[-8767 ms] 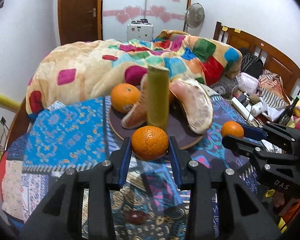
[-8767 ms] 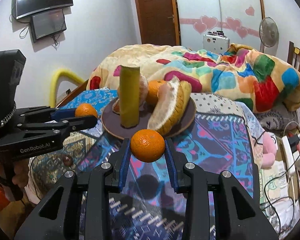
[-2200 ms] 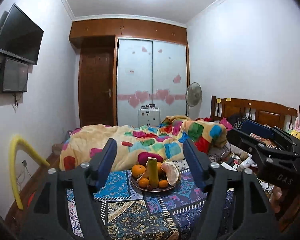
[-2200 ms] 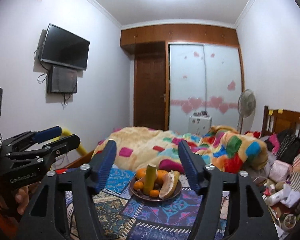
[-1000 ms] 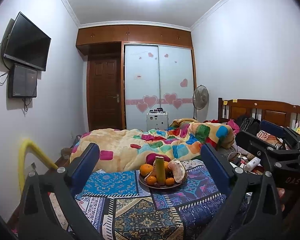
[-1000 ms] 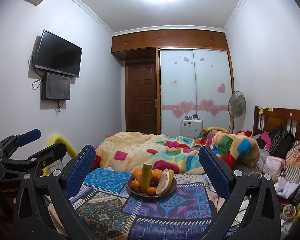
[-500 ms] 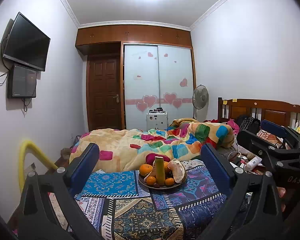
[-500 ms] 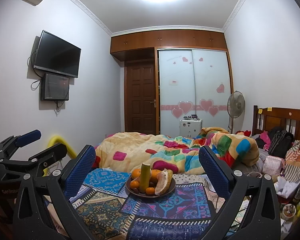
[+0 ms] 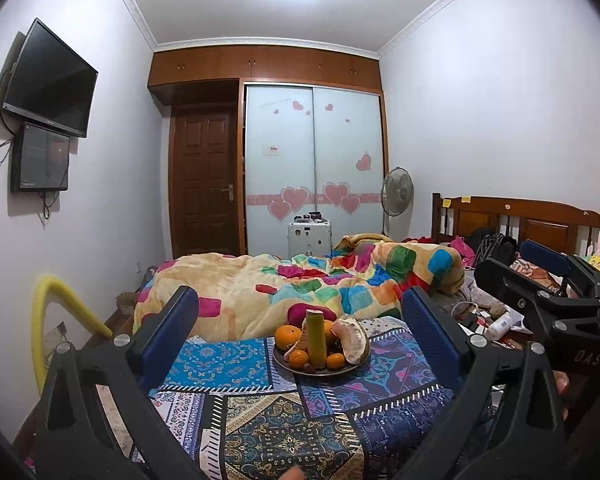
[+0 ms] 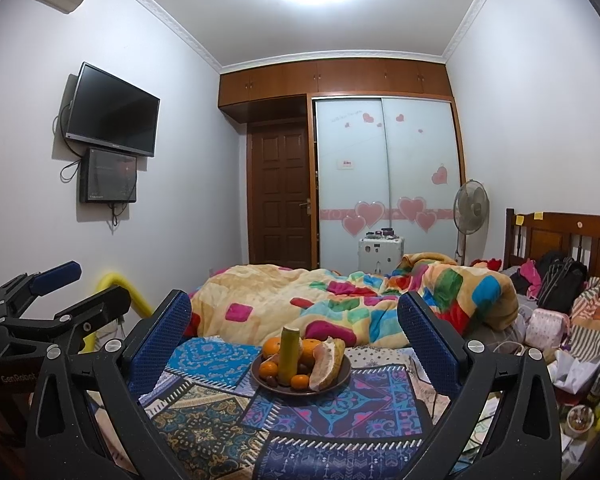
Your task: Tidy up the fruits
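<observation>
A dark round plate (image 9: 342, 371) (image 10: 336, 383) rests on the patterned cloth. On it stand a tall yellow-green cylinder (image 9: 316, 338) (image 10: 289, 350), several oranges (image 9: 288, 337) (image 10: 269, 369), some small dark fruits and peeled pomelo pieces (image 9: 352, 338) (image 10: 326, 365). My left gripper (image 9: 300, 336) is open and empty, held well back from the plate. My right gripper (image 10: 294, 336) is likewise open, empty and far from the plate. Each gripper shows at the edge of the other's view.
A colourful quilt (image 9: 300, 280) covers the bed behind the plate. Bags and clutter (image 10: 556, 320) lie at the right by the wooden headboard (image 9: 520, 220). A yellow curved tube (image 9: 56, 300) is at the left wall. A fan (image 10: 471, 208) stands by the wardrobe.
Both grippers earlier held oranges next to the plate; those oranges now lie on the plate. Both grippers have pulled far back and opened wide. In the last second little has moved.
</observation>
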`<state>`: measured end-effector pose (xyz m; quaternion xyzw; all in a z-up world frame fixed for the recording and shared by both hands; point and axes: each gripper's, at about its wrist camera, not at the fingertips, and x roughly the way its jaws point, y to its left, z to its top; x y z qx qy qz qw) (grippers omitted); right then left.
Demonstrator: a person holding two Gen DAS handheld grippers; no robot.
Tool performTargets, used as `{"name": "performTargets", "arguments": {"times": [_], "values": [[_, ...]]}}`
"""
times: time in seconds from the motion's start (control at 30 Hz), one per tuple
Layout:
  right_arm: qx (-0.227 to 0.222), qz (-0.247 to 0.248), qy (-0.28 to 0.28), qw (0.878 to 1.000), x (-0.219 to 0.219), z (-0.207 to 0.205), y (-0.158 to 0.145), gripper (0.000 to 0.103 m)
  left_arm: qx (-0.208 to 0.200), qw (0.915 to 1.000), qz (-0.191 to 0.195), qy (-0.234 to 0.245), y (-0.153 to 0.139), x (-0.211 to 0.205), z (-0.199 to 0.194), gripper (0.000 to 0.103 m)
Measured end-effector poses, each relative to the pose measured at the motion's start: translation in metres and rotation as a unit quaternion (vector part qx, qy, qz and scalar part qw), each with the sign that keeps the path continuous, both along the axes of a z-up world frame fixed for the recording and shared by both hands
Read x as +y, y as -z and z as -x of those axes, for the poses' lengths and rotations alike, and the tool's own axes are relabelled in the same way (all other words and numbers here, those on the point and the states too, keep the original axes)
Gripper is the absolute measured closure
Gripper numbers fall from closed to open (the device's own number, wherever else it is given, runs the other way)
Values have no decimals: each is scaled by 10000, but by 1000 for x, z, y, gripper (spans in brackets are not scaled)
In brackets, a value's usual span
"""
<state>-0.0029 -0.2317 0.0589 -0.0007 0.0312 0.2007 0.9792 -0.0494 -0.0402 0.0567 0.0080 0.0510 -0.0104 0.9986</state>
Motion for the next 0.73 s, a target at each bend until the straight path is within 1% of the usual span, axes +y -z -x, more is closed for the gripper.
{"name": "performTargets", "arguments": {"times": [0.3,0.73], "values": [[-17,-84,42,10000,-2,0,-2,0,50,10000,45,5,3,1,-2,0],[14,-67,31,10000,-2,1,-2,0,83,9999,87,24,3,1,0,0]]}}
